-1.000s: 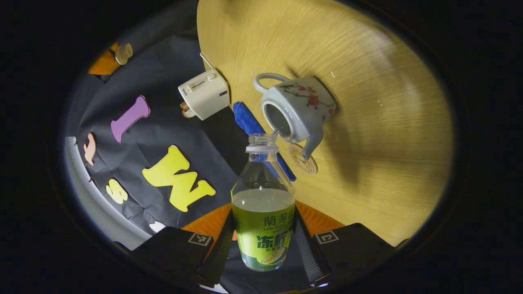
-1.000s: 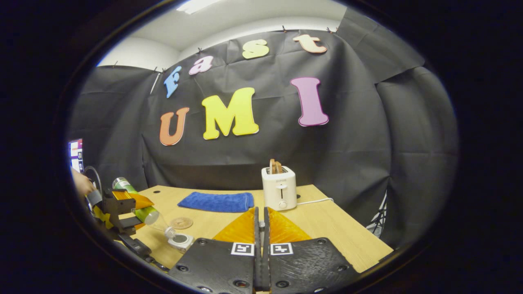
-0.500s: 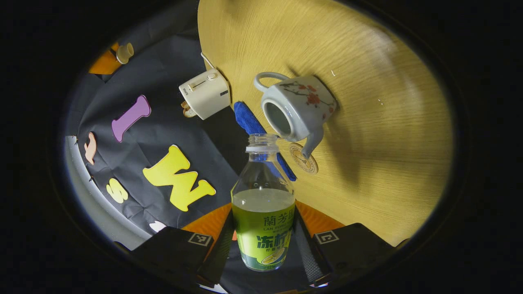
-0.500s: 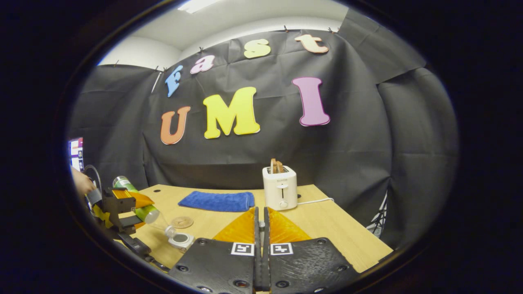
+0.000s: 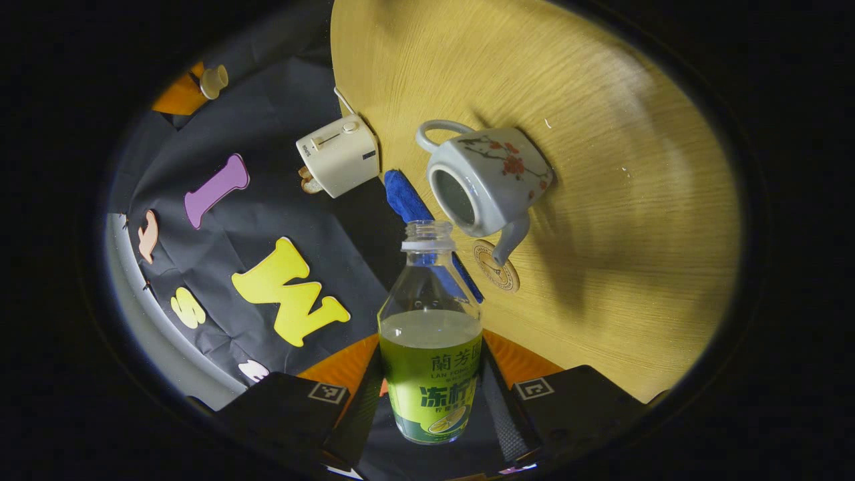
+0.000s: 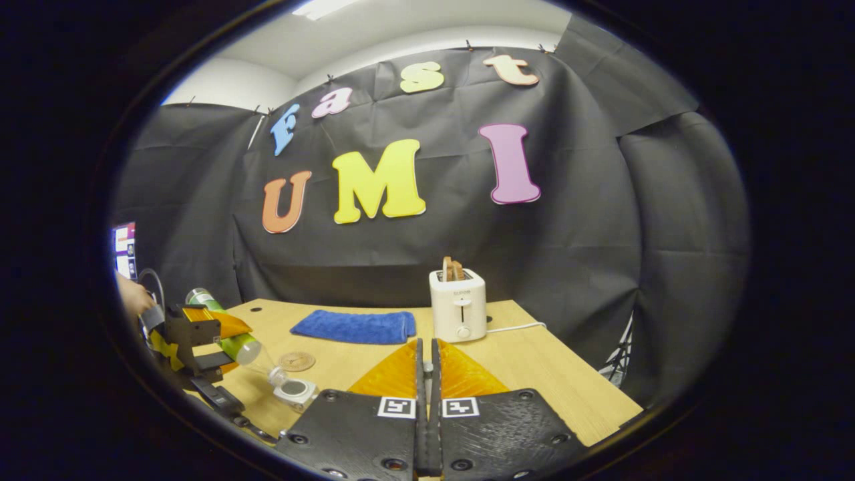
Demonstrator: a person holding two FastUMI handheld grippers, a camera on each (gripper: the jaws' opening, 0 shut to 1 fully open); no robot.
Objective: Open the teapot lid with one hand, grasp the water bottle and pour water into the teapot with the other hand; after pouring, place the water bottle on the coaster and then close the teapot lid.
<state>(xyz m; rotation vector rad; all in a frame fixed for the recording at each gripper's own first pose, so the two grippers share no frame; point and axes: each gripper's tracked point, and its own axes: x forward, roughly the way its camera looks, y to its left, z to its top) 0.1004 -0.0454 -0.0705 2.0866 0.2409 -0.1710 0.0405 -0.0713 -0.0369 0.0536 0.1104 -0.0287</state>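
Observation:
My left gripper is shut on a clear water bottle with a green label, uncapped and partly full. It holds the bottle tilted, mouth just short of the open top of the grey flowered teapot. A round coaster lies by the spout. In the right gripper view the left gripper holds the bottle slanted over the teapot, beside the coaster. My right gripper has its fingers pressed together. In the left gripper view the cream lid shows at that gripper, raised away from the pot.
A white toaster with toast stands at the back of the wooden table, its cord trailing right. A folded blue cloth lies to its left. A hand holds the left gripper at the table's left edge.
The bottle's mouth has drawn slightly back from the teapot's opening. The right gripper has hardly moved and stays shut.

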